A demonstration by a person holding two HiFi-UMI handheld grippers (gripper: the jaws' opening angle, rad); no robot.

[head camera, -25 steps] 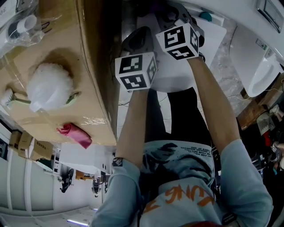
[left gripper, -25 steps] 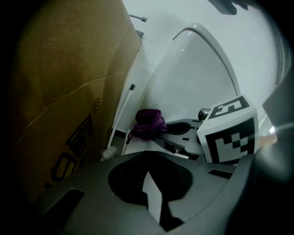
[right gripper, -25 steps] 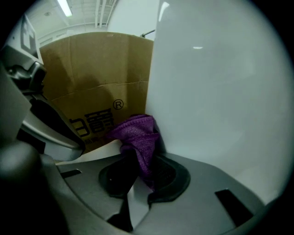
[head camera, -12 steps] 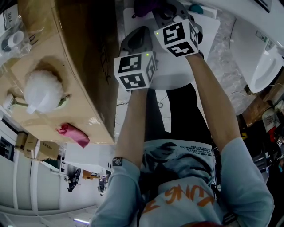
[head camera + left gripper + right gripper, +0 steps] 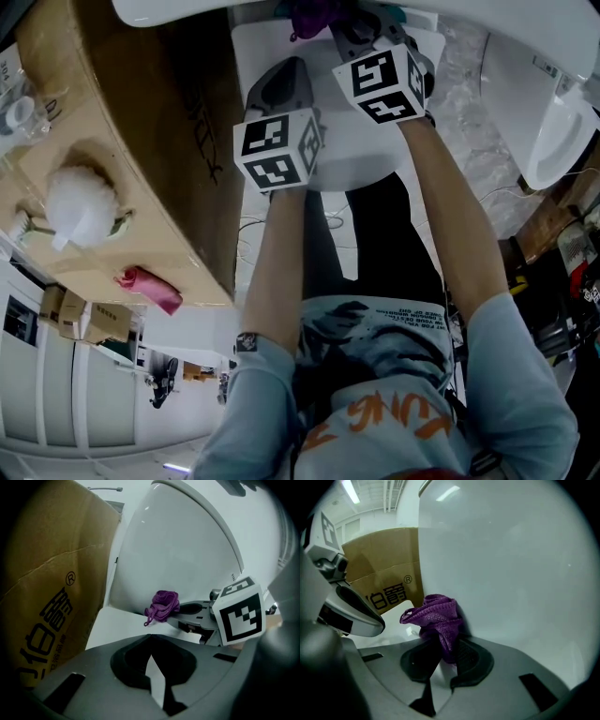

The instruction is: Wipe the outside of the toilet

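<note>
The purple cloth [image 5: 438, 616] is pinched between the jaws of my right gripper [image 5: 440, 656], against the toilet's [image 5: 511, 573] white outer wall at mid-frame. My left gripper [image 5: 150, 639] is closed on nothing, low over the white floor [image 5: 117, 625]. A cardboard box [image 5: 47, 592] fills that view's left. Only the head view shows the box's top, where a white fluffy brush [image 5: 80, 202] and a pink rag [image 5: 150, 289] lie.
</note>
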